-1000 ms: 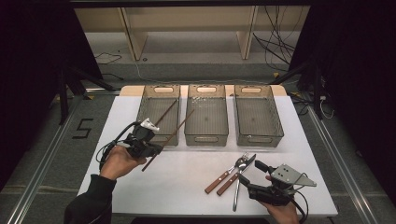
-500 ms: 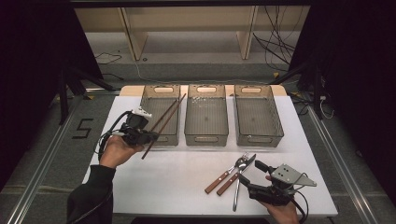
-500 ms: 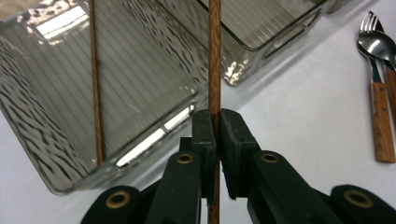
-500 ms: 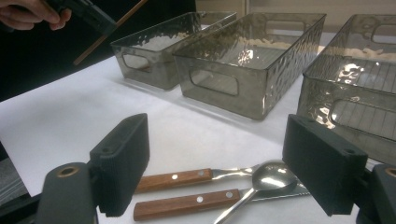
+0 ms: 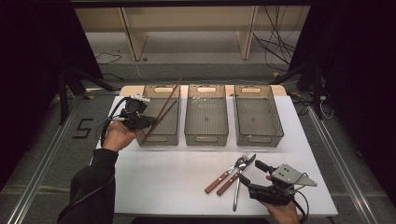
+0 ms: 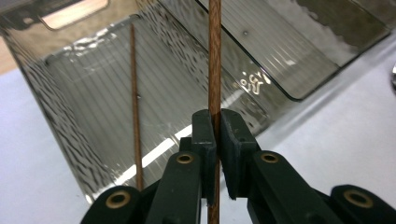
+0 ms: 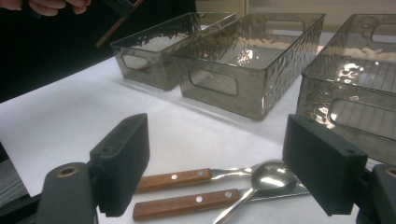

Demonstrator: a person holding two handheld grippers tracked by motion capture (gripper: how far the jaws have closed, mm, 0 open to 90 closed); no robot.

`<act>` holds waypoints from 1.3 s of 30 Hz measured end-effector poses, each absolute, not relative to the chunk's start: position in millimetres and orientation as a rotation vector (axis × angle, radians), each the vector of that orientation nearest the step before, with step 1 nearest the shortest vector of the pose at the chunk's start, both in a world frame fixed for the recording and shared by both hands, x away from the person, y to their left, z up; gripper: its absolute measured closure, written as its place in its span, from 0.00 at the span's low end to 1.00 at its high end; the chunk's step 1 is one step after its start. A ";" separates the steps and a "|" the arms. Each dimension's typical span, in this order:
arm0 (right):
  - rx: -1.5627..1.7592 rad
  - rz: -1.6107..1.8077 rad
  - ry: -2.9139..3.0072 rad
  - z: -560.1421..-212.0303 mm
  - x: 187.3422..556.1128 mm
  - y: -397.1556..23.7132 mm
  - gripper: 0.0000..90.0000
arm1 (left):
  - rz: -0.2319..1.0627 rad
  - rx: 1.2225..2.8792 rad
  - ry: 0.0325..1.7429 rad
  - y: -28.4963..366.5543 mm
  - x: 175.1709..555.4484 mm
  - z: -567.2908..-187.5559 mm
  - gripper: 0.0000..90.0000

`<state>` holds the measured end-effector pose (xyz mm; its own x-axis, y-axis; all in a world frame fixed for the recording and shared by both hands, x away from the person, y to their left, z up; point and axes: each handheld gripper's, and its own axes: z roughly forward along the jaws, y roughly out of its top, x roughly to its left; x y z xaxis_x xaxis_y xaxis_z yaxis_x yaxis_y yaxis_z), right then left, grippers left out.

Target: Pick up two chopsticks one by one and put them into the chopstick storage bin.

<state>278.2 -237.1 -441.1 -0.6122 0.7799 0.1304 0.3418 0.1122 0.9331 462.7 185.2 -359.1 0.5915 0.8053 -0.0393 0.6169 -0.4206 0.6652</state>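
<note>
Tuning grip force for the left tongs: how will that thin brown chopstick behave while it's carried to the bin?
The chopstick looks straight on both sides of the shut left tongs, so probably stiff and light. It's pinched along a short stretch, so it may pivot or slip. Being slim and probably round, it would likely roll if dropped on the table; the left bin already holds another.
</note>
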 end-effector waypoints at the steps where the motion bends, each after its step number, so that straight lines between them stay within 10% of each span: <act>1: 1.091 1.506 2.002 -441.1 278.3 -237.2 0.26 | 0.385 2.179 1.124 185.8 464.9 -358.7 0.94; 39: 1.087 1.513 2.006 -441.0 277.7 -236.4 0.26 | 0.424 2.126 1.305 205.3 514.7 -396.1 0.93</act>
<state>277.7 -236.4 -441.0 -0.6170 0.7756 0.1335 0.3413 0.1108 0.9334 514.7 205.3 -396.1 0.4653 0.8843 -0.0398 0.6922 -0.3354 0.6391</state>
